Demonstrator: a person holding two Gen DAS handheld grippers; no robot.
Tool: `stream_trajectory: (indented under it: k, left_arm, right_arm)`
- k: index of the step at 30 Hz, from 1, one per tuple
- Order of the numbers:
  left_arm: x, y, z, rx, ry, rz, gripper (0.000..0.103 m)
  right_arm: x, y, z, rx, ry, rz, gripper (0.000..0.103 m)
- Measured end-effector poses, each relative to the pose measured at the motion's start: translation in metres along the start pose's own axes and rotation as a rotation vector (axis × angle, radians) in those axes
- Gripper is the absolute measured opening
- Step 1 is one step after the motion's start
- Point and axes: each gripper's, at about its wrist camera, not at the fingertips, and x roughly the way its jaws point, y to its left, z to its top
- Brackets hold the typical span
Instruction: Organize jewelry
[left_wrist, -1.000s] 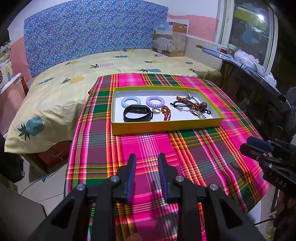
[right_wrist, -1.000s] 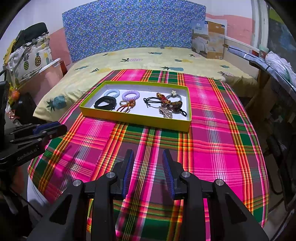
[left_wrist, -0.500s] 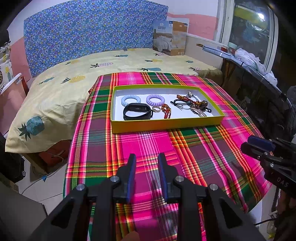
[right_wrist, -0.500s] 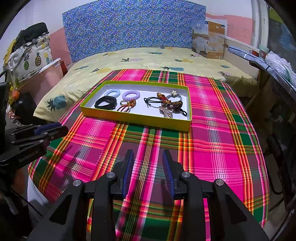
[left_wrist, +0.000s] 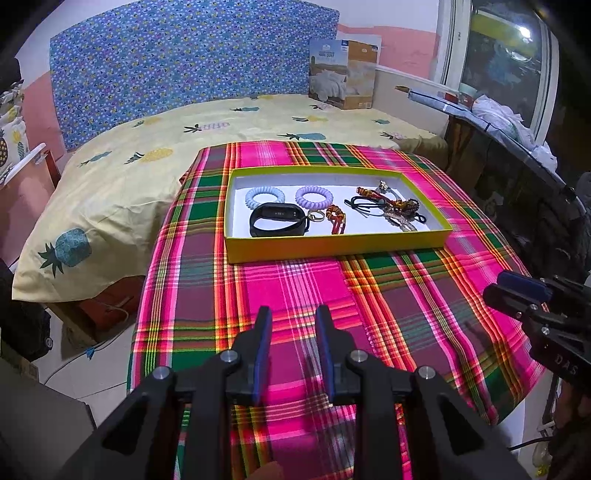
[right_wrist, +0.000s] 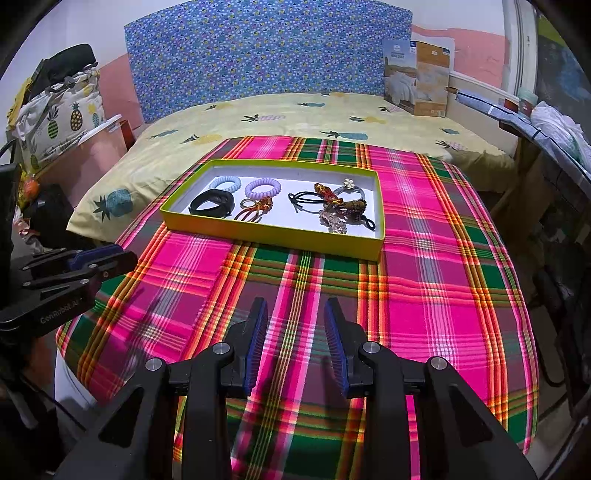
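Left wrist: rectangular yellow tray (left_wrist: 332, 245), coiled hair ties (left_wrist: 312, 196), plaid cloth (left_wrist: 295, 284)

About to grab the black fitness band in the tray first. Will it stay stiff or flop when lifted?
The black fitness band stands as a closed loop, so it probably holds its shape yet flexes under a pinch. It looks light. Its smooth strap may slip, and a keyring lies against it and might drag along.
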Motion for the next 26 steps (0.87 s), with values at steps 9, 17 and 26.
stream_trajectory:
  k: [9, 17, 26]
  left_arm:
    - [-0.0013, -0.0025, 0.0004, 0.007, 0.001, 0.012, 0.025]
    - [0.0008, -0.0046, 0.0007, 0.005, 0.008, 0.006, 0.025]
    - [0.0015, -0.0038, 0.0016, -0.003, 0.001, 0.01, 0.025]
  right_arm:
    - [0.0002, 0.0012, -0.0007, -0.001, -0.001, 0.001, 0.032]
    - [0.0, 0.0015, -0.0014, -0.001, 0.0, 0.002, 0.032]
    - [0.0001, 0.003, -0.0016, -0.001, 0.001, 0.001, 0.032]
